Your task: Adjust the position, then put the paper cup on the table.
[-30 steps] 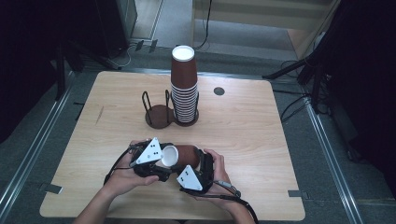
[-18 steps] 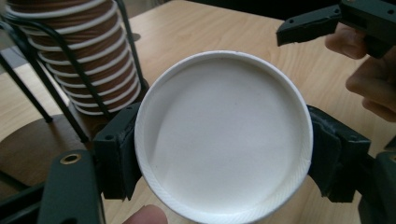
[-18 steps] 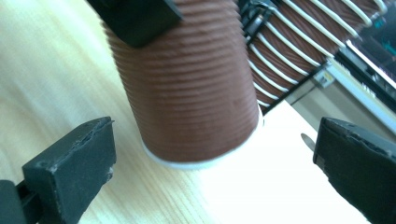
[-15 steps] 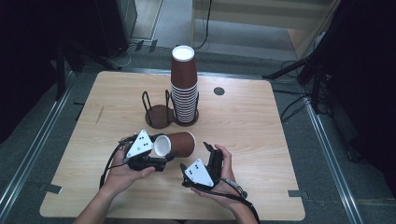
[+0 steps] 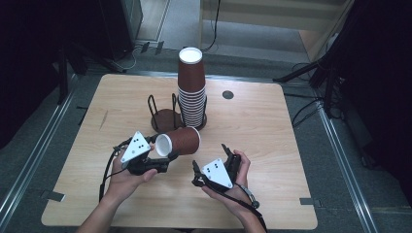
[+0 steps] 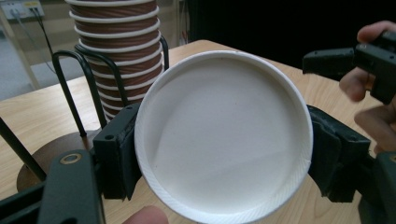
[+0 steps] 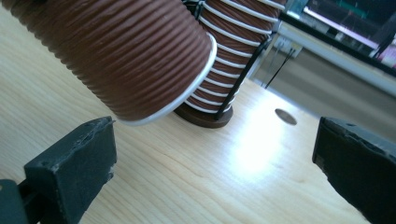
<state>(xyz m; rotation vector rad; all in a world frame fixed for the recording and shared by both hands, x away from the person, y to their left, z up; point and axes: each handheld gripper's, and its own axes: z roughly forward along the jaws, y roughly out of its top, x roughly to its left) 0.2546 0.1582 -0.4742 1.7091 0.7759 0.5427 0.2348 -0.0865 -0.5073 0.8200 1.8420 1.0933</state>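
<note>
The cup (image 5: 179, 142) lies on its side between the fingers of the left gripper (image 5: 165, 156), clamped near its rim, its white mouth turned toward that gripper's hand and its brown ribbed wall pointing away toward the stack (image 5: 191, 87). In the left gripper view the cup's open mouth (image 6: 223, 135) sits squarely between the two black fingers (image 6: 116, 156), one pressed against each side of the rim, and the white inside is bare. The cup is lifted off the table (image 5: 272, 126), just in front of the rack (image 5: 165, 115).

The right gripper (image 5: 210, 162) is held just beside the cup's base end, apart from it, with its fingers spread wide and nothing between them. In the right gripper view the cup's ribbed wall (image 7: 116, 51) hangs above and beyond the left-hand finger (image 7: 74, 163), not touching it, and bare table shows in the gap between the fingers.

Beyond the cup stands the stack of nested brown cups, upright in one side of the black wire rack; the rack's other side, nearer the left gripper, shows only its dark round base (image 5: 164, 121). A small dark disc (image 5: 228, 94) lies in the table beyond the right gripper's fingers.
</note>
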